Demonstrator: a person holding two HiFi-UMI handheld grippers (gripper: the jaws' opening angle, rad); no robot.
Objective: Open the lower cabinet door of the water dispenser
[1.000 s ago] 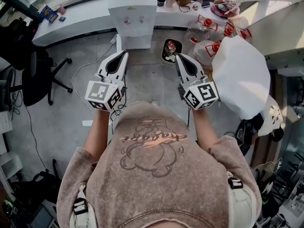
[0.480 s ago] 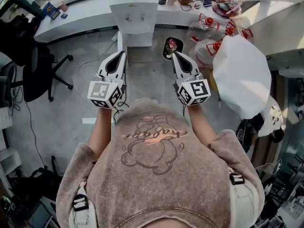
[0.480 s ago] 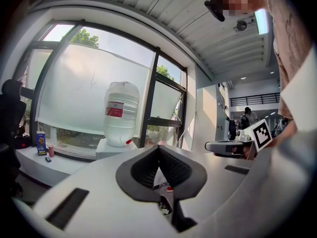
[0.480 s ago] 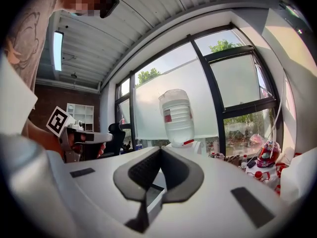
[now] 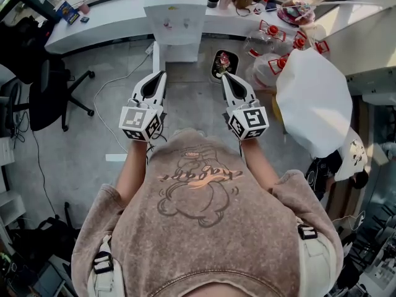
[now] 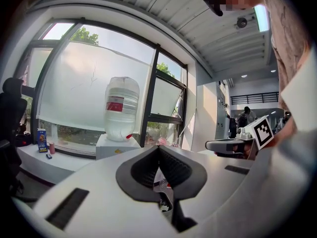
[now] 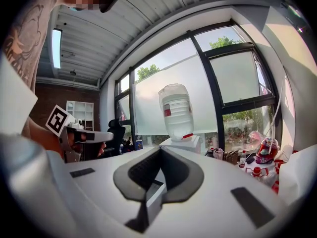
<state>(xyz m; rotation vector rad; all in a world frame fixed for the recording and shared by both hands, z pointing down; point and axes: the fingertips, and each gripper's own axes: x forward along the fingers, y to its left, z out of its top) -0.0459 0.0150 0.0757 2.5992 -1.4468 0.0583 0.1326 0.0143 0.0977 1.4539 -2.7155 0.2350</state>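
Head view: a black swivel office chair (image 5: 46, 98) stands at the far left on the grey floor (image 5: 80, 159), well apart from the person. A long white counter (image 5: 105, 26) runs along the window at the top edge. Between these and the person lies a broad stretch of bare floor.

The left gripper (image 5: 158, 76) points ahead over this floor. In the left gripper view its fingers (image 6: 148, 162) are pressed together at the tips, with nothing between them.

The white box-shaped water dispenser (image 5: 175, 17) stands against the counter, straight ahead and between the lines of the two grippers, well apart from both. Its lower cabinet door (image 5: 177, 53) faces the person; I cannot tell its state from above.

The right gripper (image 5: 226, 77) is level with the left, its fingers (image 7: 171, 170) also closed on nothing.

Just beyond its tips sits a small dark container (image 5: 223, 64). To the right, clear plastic bottles with red caps (image 5: 272, 60) and a big white sack (image 5: 312, 101) crowd that side.
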